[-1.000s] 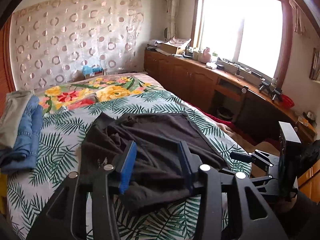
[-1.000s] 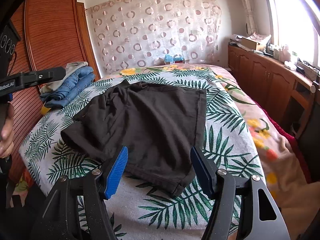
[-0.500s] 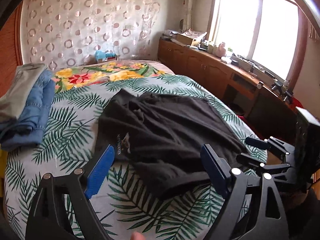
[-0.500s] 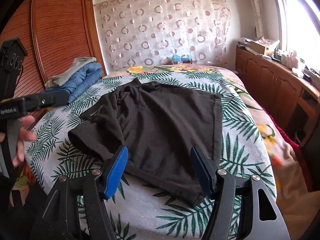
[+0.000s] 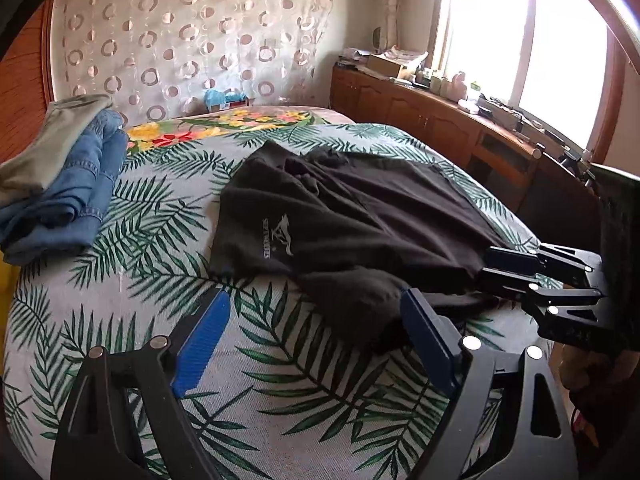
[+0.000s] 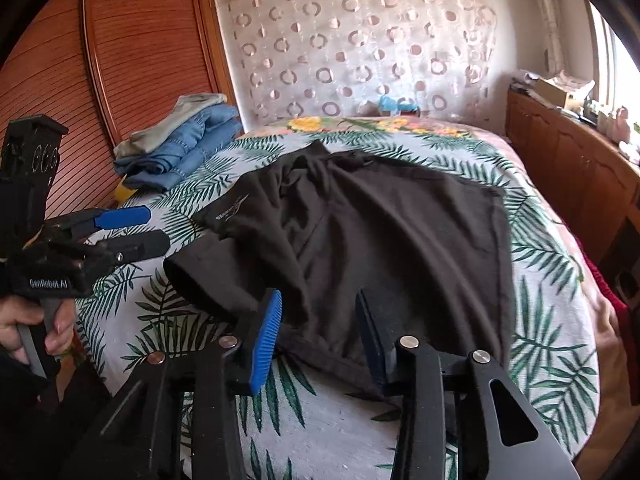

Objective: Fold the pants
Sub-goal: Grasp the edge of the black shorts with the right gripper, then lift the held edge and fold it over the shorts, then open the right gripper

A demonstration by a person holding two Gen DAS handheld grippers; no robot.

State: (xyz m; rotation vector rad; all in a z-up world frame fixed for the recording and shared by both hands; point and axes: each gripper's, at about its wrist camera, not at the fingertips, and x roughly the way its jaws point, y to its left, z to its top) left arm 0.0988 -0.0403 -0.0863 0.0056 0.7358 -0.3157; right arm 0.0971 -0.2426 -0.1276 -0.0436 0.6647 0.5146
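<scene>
Black shorts point(image 5: 360, 220) lie loosely spread on the leaf-print bed, with a white logo on the left leg; they also show in the right wrist view point(image 6: 380, 232). My left gripper point(image 5: 316, 340) is open and empty, hovering just short of the near hem; it also shows at the left of the right wrist view point(image 6: 136, 228). My right gripper point(image 6: 320, 324) is partly open, its jaws over the near hem of the shorts, gripping nothing; it also shows at the right of the left wrist view point(image 5: 508, 268).
Folded blue jeans and a grey garment point(image 5: 60, 184) are stacked at the bed's far left point(image 6: 180, 148). A wooden wardrobe point(image 6: 100, 80) stands to the left. Wooden cabinets point(image 5: 420, 124) run under the window on the right. The bedspread point(image 5: 280, 400) fills the foreground.
My left gripper has opened, let go of the shorts and drawn back. My right gripper's jaws have narrowed and come down closer to the near hem.
</scene>
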